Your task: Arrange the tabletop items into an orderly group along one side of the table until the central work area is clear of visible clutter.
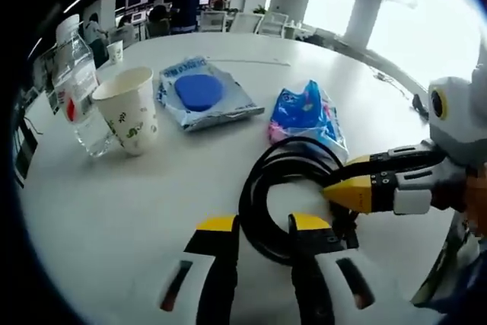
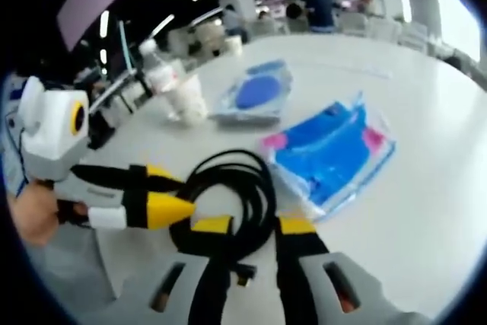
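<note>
both grippers' fingers, left gripper [image 1: 262, 226] and right gripper [image 2: 255, 226], apart astride black cable coil [image 1: 281, 180].

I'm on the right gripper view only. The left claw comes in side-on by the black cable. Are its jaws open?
Observer: Yes. In the left gripper view the left claw has its jaws apart, with the near edge of the cable coil between them.
Operator: The cup back there is a blur. Anything on it?
Observer: The paper cup stands upright and is printed with green leaves.
Operator: And the bottle?
Observer: The clear bottle beside the cup carries a white label with a red mark.
</note>
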{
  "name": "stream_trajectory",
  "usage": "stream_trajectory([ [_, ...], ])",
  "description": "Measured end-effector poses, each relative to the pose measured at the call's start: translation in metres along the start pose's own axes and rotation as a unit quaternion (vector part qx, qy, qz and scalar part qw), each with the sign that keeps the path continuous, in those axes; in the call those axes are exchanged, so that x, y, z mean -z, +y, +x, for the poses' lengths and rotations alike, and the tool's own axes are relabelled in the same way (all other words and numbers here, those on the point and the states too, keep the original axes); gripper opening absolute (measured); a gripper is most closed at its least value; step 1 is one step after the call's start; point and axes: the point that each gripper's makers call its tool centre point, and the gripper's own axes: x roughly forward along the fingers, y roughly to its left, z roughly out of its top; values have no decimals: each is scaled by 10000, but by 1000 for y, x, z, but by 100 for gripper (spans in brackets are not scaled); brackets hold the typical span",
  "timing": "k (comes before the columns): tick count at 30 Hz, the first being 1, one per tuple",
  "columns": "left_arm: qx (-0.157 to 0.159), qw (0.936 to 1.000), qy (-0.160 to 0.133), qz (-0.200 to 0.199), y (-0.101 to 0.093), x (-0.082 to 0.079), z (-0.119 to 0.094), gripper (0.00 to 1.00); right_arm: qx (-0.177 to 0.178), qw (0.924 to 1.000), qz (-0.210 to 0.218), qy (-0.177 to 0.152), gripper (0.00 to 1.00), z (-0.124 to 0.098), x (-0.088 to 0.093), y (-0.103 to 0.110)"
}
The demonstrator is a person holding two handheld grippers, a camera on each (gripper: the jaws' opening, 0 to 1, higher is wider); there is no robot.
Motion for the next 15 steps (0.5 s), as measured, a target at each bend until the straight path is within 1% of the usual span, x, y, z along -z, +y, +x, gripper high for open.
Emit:
stream_trajectory([
  [3,54,10000,29,-52,1,-1,0,20,-35,10000,3,8,17,-1,1,-2],
  [4,51,9999,88,-35,4,0,-1,15,-10,10000,62,5,16,-2,1,-4],
  [5,75,9999,69,-43,5,0,-2,13,-2,9998,192,-13,14,-4,1,-5],
  [6,126,9996,26,-254,4,-2,-3,13,22,9998,191,-34,12,-5,0,-7],
  [8,119,9996,6,-272,5,-4,-6,9,9,9999,133,-55,8,-7,-2,-6],
  [11,109,9995,-57,-305,3,-8,-8,8,62,9999,-102,22,6,-9,-2,-7],
  [13,131,9991,-59,-402,3,-9,-9,8,116,9999,-81,-25,2,-12,-3,-9],
  [14,181,9985,-71,-503,2,-9,-10,8,79,9996,260,-114,1,-14,-5,-9],
  [15,226,9979,-71,-599,2,-10,-12,7,70,9993,329,-136,0,-15,-6,-9],
])
